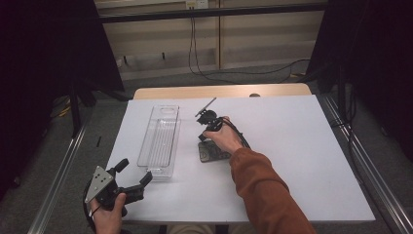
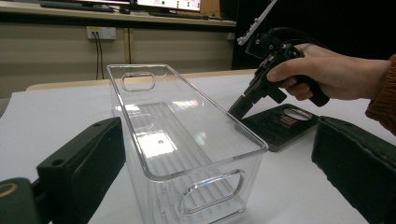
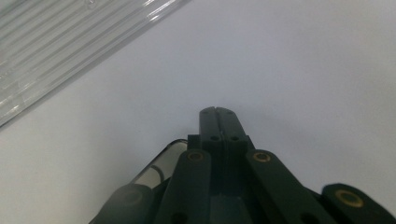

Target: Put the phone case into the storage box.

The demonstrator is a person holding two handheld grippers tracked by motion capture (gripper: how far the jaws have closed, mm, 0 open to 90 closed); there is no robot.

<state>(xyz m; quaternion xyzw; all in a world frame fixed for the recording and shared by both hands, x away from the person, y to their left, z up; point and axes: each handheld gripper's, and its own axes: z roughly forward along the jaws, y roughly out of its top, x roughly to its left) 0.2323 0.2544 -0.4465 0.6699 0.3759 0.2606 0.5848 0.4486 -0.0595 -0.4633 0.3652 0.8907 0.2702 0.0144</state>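
The right gripper [image 1: 202,138] is near the middle of the white table [image 1: 302,161], held by a hand in an orange sleeve [image 1: 263,190]. Its two black jaws are pressed together with nothing between them, as the right gripper view shows clearly. The tip points down to the far edge of a dark flat case [image 1: 213,151], which lies on the table directly under the hand. In the left gripper view the closed tip [image 2: 240,106] stands at the edge of this case [image 2: 280,125], but it is not possible to say if it touches.

At 9 o'clock from the case, just beside it, there is a long clear plastic bin [image 1: 160,141] with cut handles at both short ends. It stands upright, with its long side running from 6 to 12 o'clock.

The left gripper [image 1: 132,176] is at about 7 o'clock from the bin, at the near left corner of the table. Its jaws are spread wide and hold nothing. In the left gripper view the near end of the bin [image 2: 196,186] appears between them, apart from both.
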